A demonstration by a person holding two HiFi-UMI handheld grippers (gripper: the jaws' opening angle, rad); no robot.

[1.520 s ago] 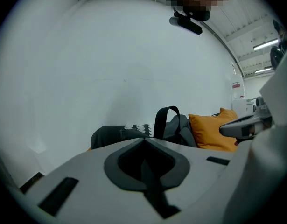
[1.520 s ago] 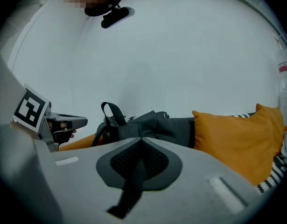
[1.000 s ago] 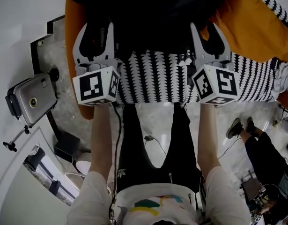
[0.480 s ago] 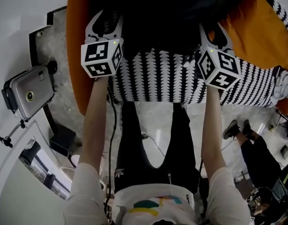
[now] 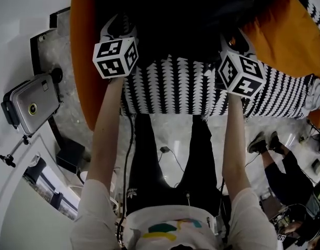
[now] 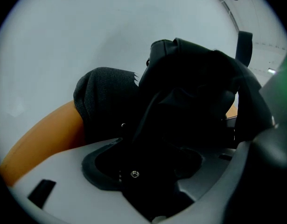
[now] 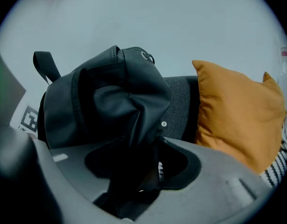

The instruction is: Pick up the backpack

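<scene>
The backpack (image 7: 103, 101), black and slumped, sits on a seat against a pale wall, a dark grey cushion (image 7: 183, 104) behind it and an orange cushion (image 7: 236, 111) just beside it, with its small carry loop sticking up at the top. A black-and-white patterned throw (image 5: 170, 87) hangs over the seat's front edge below it. The left gripper (image 6: 152, 164) has its jaws spread wide, having just been opening, and a fold of the backpack's black material runs down between them. The right gripper (image 7: 134, 169) is also at full spread, its jaws having just been opening too, with a bunched fold of the bag between them. The left forearm (image 5: 105, 134) and right forearm (image 5: 233, 139) are bare and stretched straight forward, roughly parallel. Each gripper tilts down into the bag, and the left marker cube (image 5: 115, 58) and right marker cube (image 5: 240, 74) face the head camera. In the head view the bag is a nearly featureless dark mass that swallows the jaw tips. In both gripper views the shadow between the jaws hides whether the pads touch the fabric, and the gripper bodies cover the bag's base.
</scene>
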